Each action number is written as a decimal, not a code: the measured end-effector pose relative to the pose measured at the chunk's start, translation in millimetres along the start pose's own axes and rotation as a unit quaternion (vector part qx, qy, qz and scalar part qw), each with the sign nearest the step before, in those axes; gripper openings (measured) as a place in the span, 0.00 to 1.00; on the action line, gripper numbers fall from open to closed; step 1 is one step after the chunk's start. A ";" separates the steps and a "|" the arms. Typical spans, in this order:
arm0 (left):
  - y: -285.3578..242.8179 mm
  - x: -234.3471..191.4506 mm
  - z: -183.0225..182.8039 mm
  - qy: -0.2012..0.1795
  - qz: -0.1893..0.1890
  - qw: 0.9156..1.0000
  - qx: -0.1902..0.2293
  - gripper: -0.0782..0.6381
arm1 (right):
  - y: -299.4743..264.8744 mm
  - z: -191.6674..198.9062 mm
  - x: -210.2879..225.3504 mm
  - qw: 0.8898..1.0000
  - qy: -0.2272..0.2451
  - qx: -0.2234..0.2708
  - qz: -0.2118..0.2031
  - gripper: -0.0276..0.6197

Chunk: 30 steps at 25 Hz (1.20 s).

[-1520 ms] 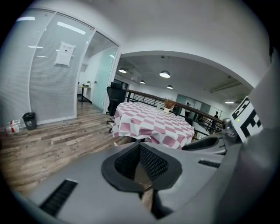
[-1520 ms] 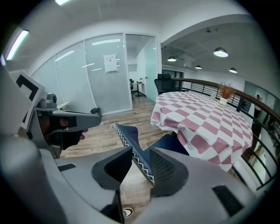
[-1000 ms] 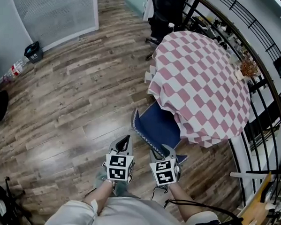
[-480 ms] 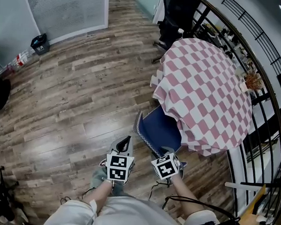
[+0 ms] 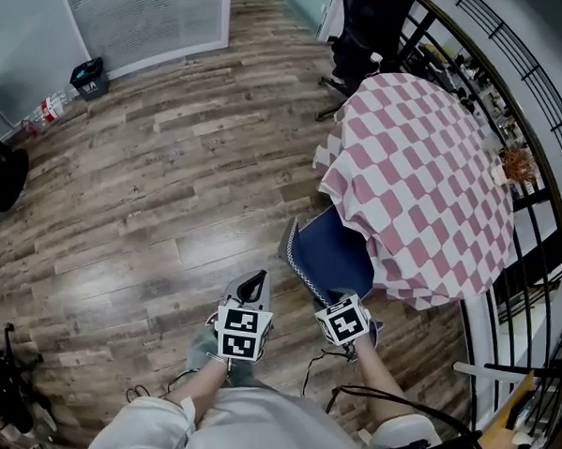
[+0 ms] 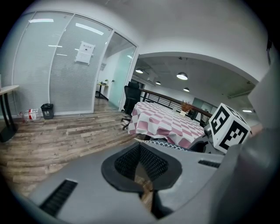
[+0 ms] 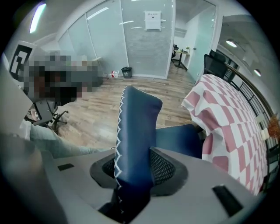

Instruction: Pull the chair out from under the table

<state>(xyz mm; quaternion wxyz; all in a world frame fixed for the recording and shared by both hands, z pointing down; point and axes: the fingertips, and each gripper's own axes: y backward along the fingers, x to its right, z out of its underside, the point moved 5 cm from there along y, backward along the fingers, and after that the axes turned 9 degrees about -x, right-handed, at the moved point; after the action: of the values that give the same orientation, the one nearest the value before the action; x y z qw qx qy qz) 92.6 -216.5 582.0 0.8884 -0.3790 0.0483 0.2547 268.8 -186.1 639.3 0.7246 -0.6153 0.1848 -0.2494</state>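
Observation:
A blue chair [image 5: 334, 254] stands with its seat partly under the round table in a pink-and-white checked cloth [image 5: 425, 170]. Its backrest [image 7: 135, 127], edged with white zigzag stitching, faces me. My right gripper [image 5: 333, 302] points steeply down over the top of the backrest. In the right gripper view its jaws [image 7: 133, 170] are closing, with the backrest filling the gap and both pads against it. My left gripper [image 5: 251, 285] hovers over the wooden floor to the left of the chair, touching nothing. Its fingertips [image 6: 139, 151] meet with nothing between them.
A black office chair [image 5: 361, 35] stands at the far side of the table. A dark railing [image 5: 544, 233] curves round the right. A black bin [image 5: 90, 76] and bottles sit by the glass wall at far left. Wood floor [image 5: 170, 194] spreads left of the chair.
My right gripper has sunk and tipped downward onto the top of the chair's backrest. The left gripper has barely moved. The chair stands where it was.

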 end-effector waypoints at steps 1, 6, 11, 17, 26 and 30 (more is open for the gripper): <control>0.4 -0.8 1.5 -0.002 0.001 1.000 -0.003 0.11 | -0.6 -0.3 -0.3 1.000 0.000 -0.001 -0.004 0.28; 7.1 -4.2 2.8 -0.003 0.000 1.000 -0.007 0.11 | -1.7 0.9 -0.3 1.000 0.004 -0.009 -0.023 0.23; 16.6 -7.4 8.1 -0.010 -0.001 1.000 -0.008 0.11 | -1.0 0.8 -1.3 1.000 0.009 -0.010 -0.026 0.21; 25.8 -9.9 20.4 -0.019 -0.004 1.000 -0.013 0.11 | -0.4 1.5 -7.7 0.999 0.009 -0.013 -0.030 0.20; 40.0 -24.4 38.1 0.004 -0.013 1.000 -0.018 0.11 | -2.2 3.1 -48.8 0.999 0.011 -0.017 -0.047 0.20; 47.6 -29.0 43.0 0.009 -0.019 1.000 -0.017 0.11 | -2.6 5.1 -61.7 0.999 0.009 -0.018 -0.048 0.20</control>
<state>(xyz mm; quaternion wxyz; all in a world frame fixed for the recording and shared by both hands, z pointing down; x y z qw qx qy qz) 39.6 -170.8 589.7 0.8860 -0.3972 0.0442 0.2349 221.6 -145.9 640.4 0.6990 -0.6337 0.1660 -0.2867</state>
